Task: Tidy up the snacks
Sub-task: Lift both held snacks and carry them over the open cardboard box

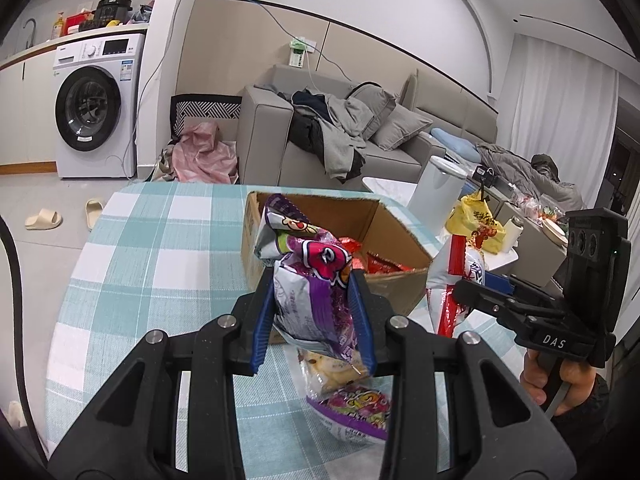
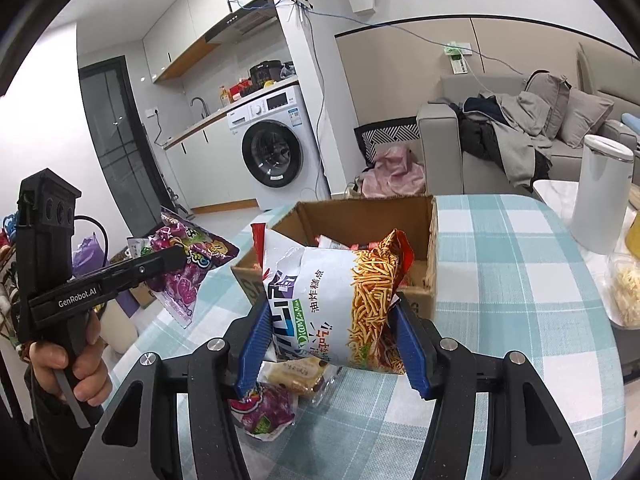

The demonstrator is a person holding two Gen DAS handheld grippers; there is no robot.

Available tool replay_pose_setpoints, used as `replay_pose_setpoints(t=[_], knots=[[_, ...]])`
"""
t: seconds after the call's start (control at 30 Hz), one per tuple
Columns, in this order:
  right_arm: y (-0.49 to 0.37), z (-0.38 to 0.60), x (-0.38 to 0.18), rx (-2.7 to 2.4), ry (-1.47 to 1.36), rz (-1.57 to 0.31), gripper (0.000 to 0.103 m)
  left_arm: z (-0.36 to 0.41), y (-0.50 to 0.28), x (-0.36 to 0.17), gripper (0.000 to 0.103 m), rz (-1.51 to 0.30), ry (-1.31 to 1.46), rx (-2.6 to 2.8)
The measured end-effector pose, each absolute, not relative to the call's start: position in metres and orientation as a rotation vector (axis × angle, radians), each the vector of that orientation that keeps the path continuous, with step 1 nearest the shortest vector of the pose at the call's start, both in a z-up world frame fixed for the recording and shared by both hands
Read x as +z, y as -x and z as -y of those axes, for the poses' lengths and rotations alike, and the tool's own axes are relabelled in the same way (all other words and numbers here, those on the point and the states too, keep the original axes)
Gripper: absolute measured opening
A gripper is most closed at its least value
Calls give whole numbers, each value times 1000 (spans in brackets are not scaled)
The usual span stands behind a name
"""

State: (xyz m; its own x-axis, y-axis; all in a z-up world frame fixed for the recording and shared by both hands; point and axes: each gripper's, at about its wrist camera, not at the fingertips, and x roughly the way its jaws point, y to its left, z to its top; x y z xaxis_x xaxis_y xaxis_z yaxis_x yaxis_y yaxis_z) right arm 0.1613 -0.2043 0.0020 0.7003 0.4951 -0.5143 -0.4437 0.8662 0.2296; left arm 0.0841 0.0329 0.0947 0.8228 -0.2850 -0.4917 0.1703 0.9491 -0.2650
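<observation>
Left tongs (image 1: 314,320) clenched a purple bag (image 1: 308,280); right tongs (image 2: 332,340) clenched a white bag (image 2: 332,292); a box (image 2: 424,216) stood just beyond both.

two grippers, each clamped on one snack bag: left gripper (image 1: 314,320) on a purple bag (image 1: 310,280), right gripper (image 2: 332,340) on a white and red bag (image 2: 340,300). one cardboard box (image 1: 404,216) at the far side of one checked table (image 1: 160,240). two more packets near: one purple packet (image 1: 356,412), one yellow packet (image 1: 332,372). two slippers (image 1: 44,218) far left.
</observation>
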Motion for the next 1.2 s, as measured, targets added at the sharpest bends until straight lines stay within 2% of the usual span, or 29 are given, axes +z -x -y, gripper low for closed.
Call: replay_pose_setpoints(t=[0.6, 1.2], knots=[[-189, 199, 41, 514, -130, -566, 59, 0, -136, 132, 32, -535, 187, -263], [-241, 195, 41, 485, -189, -629, 59, 9, -204, 106, 32, -584, 190, -234]])
